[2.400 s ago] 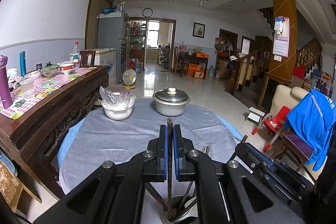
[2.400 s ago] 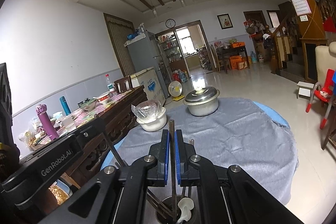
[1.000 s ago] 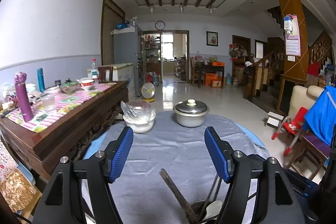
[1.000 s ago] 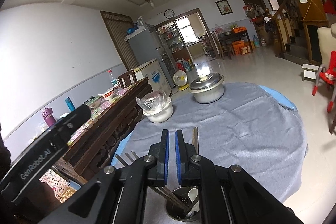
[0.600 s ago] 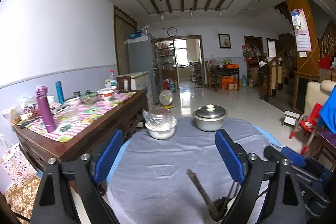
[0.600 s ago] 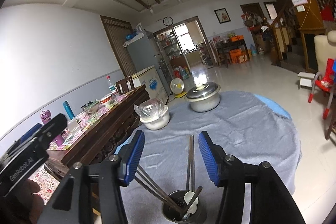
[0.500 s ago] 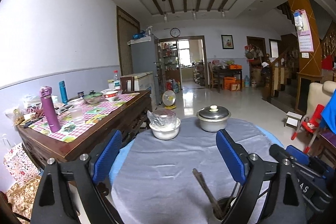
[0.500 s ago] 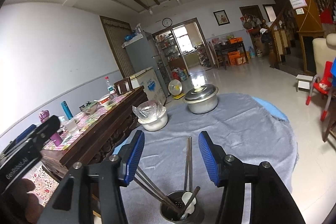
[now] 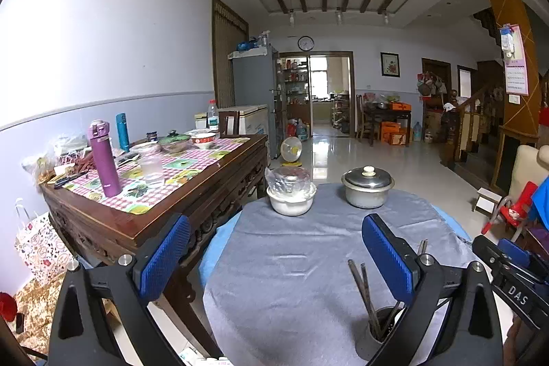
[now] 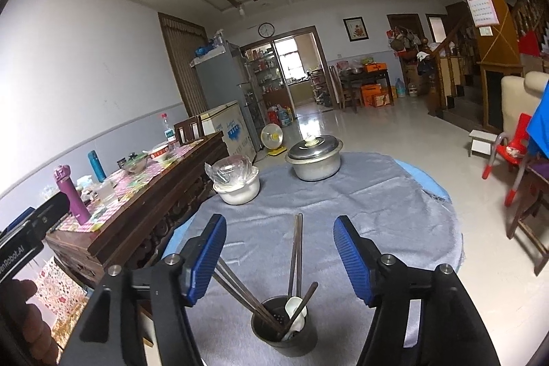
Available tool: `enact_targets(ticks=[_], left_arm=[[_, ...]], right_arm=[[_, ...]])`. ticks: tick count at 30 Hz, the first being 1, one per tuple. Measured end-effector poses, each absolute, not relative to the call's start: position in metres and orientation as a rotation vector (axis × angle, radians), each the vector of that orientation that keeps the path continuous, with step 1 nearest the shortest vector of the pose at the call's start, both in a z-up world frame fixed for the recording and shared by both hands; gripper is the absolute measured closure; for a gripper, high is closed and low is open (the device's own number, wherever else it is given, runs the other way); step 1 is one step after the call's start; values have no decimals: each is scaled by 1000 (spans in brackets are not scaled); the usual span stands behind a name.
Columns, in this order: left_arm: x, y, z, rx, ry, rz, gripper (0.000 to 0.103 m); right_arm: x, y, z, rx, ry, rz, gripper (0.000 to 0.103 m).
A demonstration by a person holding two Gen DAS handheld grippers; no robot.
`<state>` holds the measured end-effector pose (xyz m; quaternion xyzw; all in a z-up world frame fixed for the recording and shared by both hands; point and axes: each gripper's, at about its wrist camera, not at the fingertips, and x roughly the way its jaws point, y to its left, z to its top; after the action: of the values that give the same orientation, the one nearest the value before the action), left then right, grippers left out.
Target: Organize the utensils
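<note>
Left wrist view
Left gripper: jaws spread wide, blue pads far apart, nothing between them; raised over the near part of the table.
Table: round, grey cloth over a blue underlayer.
Utensil cup: dark metal, near edge of the table, right of the gap between the pads, partly hidden by the right-hand finger.
Chopsticks: dark pair standing in the cup, leaning toward the table's left side.
White bowl: far edge, clear plastic bag on top.
Lidded pot: far edge, just right of the bowl, apart from it.
Right gripper body: black, at the frame's right border.

Right wrist view
Right gripper: jaws wide apart, holding nothing; above the near edge.
Utensil cup: below and between the fingers, upright on the cloth.
Chopsticks: one pair near upright; another pair slants toward the table's left edge.
White spoon: in the cup, bowl end up.
Sideboard: dark wood, just left of the table, checked cloth, purple flask.
</note>
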<state>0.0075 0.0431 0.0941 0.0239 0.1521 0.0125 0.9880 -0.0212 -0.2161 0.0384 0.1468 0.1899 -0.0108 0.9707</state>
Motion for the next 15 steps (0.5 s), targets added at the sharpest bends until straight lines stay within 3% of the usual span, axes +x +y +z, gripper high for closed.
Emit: enact_targets(ticks=[15], left_arm=[[-9, 60, 76, 64, 391, 78, 3]], right_arm=[[-62, -204, 45, 228, 416, -43, 24]])
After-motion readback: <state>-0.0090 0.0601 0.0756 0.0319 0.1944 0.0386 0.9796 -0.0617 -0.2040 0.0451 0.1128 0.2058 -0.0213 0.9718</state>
